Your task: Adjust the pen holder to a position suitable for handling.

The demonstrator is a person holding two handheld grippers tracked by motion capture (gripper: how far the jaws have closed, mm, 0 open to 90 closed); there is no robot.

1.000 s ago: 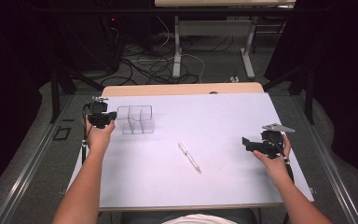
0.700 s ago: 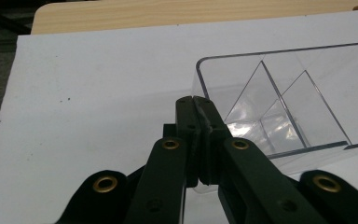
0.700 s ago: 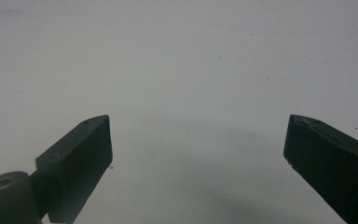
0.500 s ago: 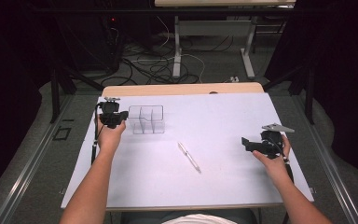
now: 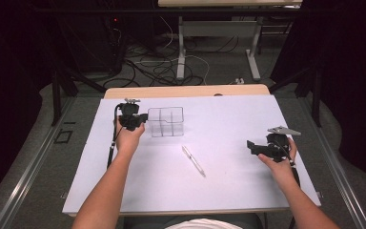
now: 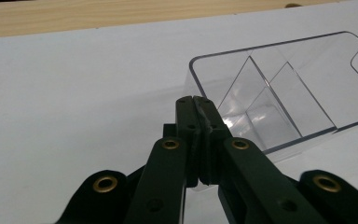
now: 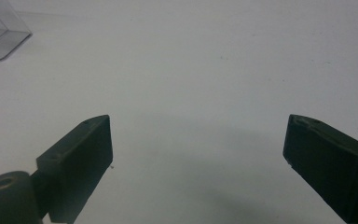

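Observation:
A clear plastic box [image 5: 167, 122] with inner dividers stands on the white table [image 5: 233, 119], left of centre at the back. My left gripper [image 5: 144, 117] is at the box's left side. In the left gripper view its jaws [image 6: 196, 100] are pressed together on the near wall of the clear box [image 6: 284, 93], whose rim runs straight into them. A white pen [image 5: 193, 161] lies loose at mid-table, in front of the box. My right gripper [image 5: 251, 147] rests at the right side of the table. Its jaws [image 7: 198, 135] stand wide open over bare tabletop.
A wooden strip [image 5: 186, 90] runs along the table's far edge. Behind it on the floor lie cables [image 5: 147, 67] and the legs of another table [image 5: 181, 52]. A corner of the clear box [image 7: 0, 37] shows at the top left of the right gripper view.
My left gripper has moved to the right along the back of the table, and the clear box has moved right with it. The right gripper and the pen have stayed put.

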